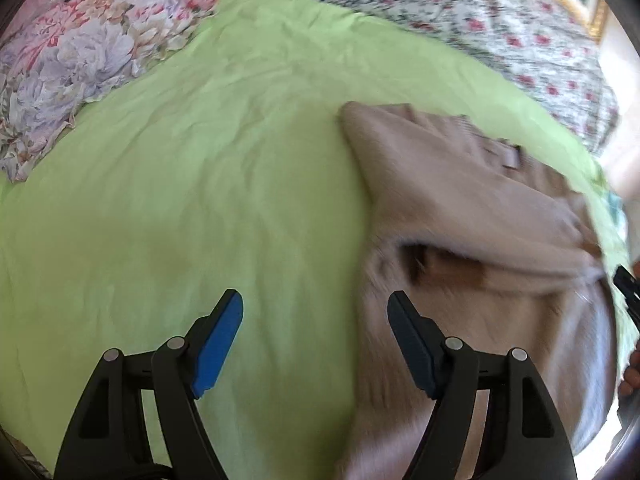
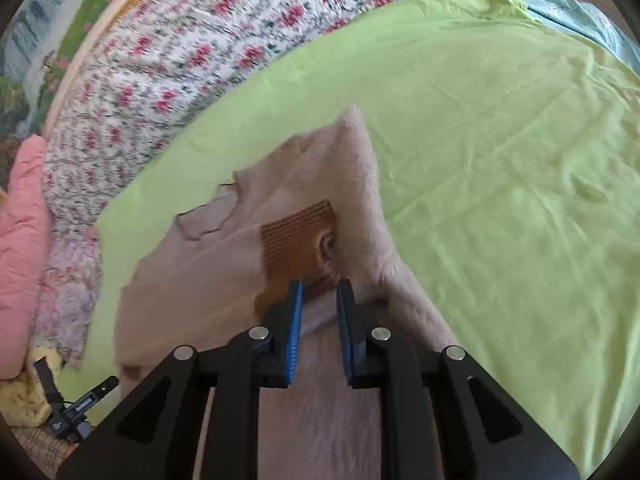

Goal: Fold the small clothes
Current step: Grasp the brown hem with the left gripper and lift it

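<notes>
A bed is serving as the work area, and a bright green sheet point(image 2: 500, 168) is lying spread over it, probably to give the clothes a flat, plain backing. Beyond the far edge of the sheet a rose-print quilt point(image 2: 180, 60) is running across the bed, and in the left wrist view a ruffled pillow with large pale flowers point(image 1: 68, 80) is sitting at the far left, well clear of the folding. The task's garment, a fuzzy beige sweater point(image 2: 192, 292), is lying on the sheet. In the right wrist view it is stretching from the near edge towards the middle, with one flap turned over so that its far corner is standing up in a peak, which suggests a fold under way. A brown ribbed cuff point(image 2: 298, 240) is showing where the flap has been laid across, just ahead of the right gripper point(image 2: 320, 300). That gripper is hovering low over the sweater with its blue pads a narrow gap apart and nothing pinched between them, so it appears to be letting go of the fold. The left gripper point(image 1: 316, 312) is standing wide and empty over the left edge of the sweater, likely waiting for the next hem.
</notes>
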{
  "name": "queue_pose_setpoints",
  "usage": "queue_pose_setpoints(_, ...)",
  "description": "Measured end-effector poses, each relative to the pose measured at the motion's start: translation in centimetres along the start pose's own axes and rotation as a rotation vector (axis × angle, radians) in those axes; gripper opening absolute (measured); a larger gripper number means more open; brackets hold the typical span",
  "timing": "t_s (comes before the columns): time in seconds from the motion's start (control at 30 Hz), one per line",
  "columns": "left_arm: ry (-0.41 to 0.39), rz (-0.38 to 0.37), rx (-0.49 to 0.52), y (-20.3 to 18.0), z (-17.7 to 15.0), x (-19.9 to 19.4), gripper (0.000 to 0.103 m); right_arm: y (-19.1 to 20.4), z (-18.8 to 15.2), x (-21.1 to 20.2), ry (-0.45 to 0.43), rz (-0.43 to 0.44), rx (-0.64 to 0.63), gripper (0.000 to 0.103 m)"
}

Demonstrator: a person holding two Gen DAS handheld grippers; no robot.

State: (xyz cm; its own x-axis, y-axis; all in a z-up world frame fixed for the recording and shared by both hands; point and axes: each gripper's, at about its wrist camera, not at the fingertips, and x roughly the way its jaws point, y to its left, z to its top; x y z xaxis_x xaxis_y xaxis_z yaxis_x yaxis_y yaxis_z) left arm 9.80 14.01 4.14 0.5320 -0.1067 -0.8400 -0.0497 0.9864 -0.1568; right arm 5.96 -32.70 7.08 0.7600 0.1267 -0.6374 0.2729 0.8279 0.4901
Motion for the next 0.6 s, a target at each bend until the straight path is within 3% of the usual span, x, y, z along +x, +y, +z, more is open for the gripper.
queue_pose_setpoints(0.07,0.007,-0.039,0.016,0.0,-1.4,-1.5,0.075,0.7,-1.2,-2.1,-0.018,0.026,-0.033,0.028)
queue_pose_setpoints(0.13,0.016,-0.081,0.037,0.0,-3.3,-3.0,0.075,1.4,-2.7,-4.3,-0.025,0.048,-0.073,0.045)
queue_pose_setpoints(0.2,0.023,-0.106,0.063,-0.1,-5.3,-4.5,0.075,1.7,-4.0,-5.5,-0.021,0.069,-0.11,0.05)
queue_pose_setpoints(0.37,0.051,-0.197,0.098,-0.1,-10.9,-7.5,0.075,1.0,-8.0,-8.5,0.021,0.115,-0.164,0.051)
queue_pose_setpoints(0.6,0.149,-0.23,0.122,0.3,-17.7,-7.8,0.075,-1.6,-13.1,-12.1,0.042,0.126,-0.166,0.051)
